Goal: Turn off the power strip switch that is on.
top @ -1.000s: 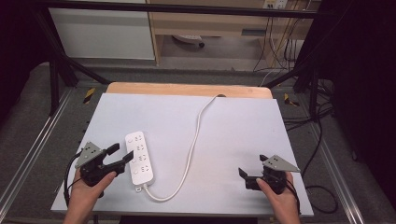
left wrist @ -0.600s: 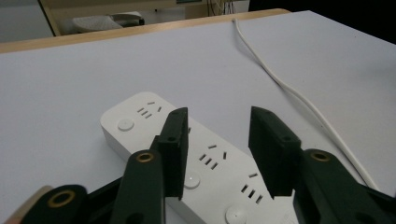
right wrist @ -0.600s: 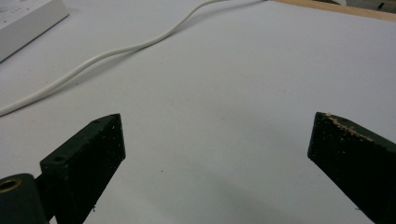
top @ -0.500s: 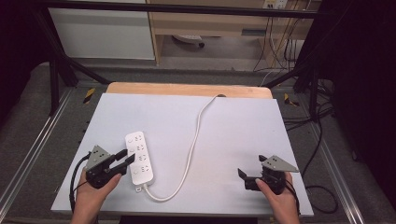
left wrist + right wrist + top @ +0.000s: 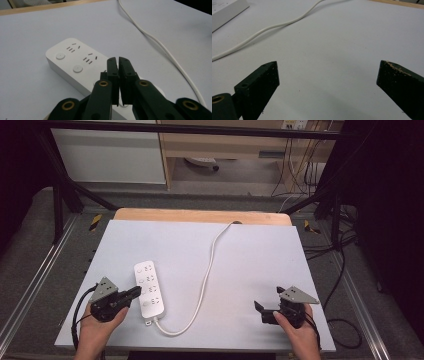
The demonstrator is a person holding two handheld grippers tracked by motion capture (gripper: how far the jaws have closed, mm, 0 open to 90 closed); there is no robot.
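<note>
Nearest the counter's near edge, the person's 2 hands each hold a claw. The left claw sits by the near left corner, pointing toward the right, its jaws pressed together with nothing between them; they have just been closing. In the left gripper view the left claw has its 2 tips meeting right over the near end of the power strip, but whether they touch its top I cannot tell. The right claw rests by the near right corner, pointing left, its jaws spread wide and empty; in the right gripper view the right claw has bare counter between the 2 black jaws.

Just beyond the left claw, the white power strip lies flat on the left half of the counter, its long side running from the near edge toward the far edge, with its sockets and round buttons facing up. Its white cord leaves the near end, loops along the near edge, then curves up the middle of the counter and runs off over the far edge, where a strip of bare wood shows.
</note>
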